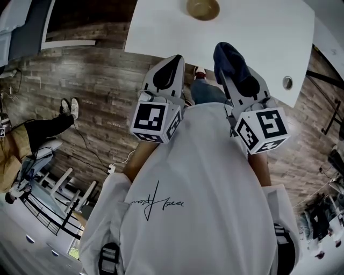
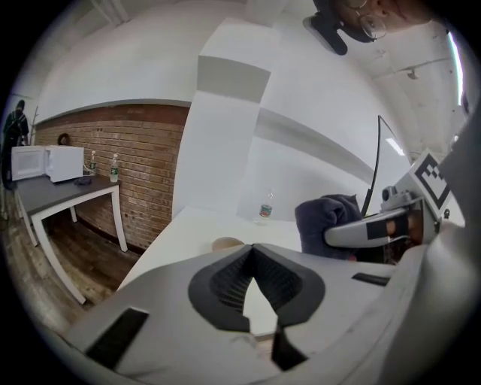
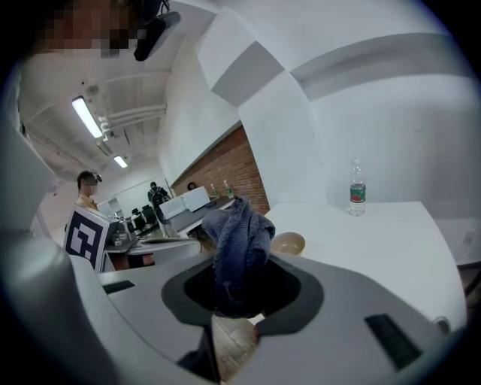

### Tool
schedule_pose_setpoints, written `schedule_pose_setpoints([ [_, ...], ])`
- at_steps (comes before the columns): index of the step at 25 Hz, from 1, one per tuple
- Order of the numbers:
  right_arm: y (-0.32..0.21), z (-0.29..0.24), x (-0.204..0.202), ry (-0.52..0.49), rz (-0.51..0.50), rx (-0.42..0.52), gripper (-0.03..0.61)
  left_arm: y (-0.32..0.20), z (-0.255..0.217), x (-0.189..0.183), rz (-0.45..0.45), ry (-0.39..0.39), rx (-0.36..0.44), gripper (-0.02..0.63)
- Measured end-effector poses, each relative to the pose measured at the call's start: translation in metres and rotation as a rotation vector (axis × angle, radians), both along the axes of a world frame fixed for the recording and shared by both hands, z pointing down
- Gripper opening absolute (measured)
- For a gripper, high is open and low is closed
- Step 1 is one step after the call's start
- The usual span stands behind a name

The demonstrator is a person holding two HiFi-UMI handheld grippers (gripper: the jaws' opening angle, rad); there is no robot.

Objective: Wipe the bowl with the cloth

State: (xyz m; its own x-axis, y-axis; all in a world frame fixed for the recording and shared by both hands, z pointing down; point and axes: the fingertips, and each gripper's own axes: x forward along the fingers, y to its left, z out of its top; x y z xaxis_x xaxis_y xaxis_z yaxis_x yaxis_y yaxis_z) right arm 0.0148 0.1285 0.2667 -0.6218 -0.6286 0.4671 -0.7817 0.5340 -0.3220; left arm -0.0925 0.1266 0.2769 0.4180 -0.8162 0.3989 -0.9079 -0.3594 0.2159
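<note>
The white bench (image 1: 258,37) stretches ahead of the person, and both grippers are held up at its near edge. The left gripper (image 2: 252,252) has its fingers together with nothing between them. The right gripper (image 3: 239,301) has its fingers clamped on the dark blue cloth (image 3: 239,237), which bunches upward above them. The tan bowl (image 1: 202,8) sits upright on the bench, well apart from both grippers. A small bottle (image 3: 357,192) stands farther back.
</note>
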Motion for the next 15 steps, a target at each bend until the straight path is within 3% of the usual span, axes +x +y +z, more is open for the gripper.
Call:
schedule_pose_setpoints([
  [15, -0.07, 0.019, 0.021, -0.034, 0.029, -0.018, 0.091, -0.073, 0.014, 0.012, 0.019, -0.007, -0.022, 0.02],
])
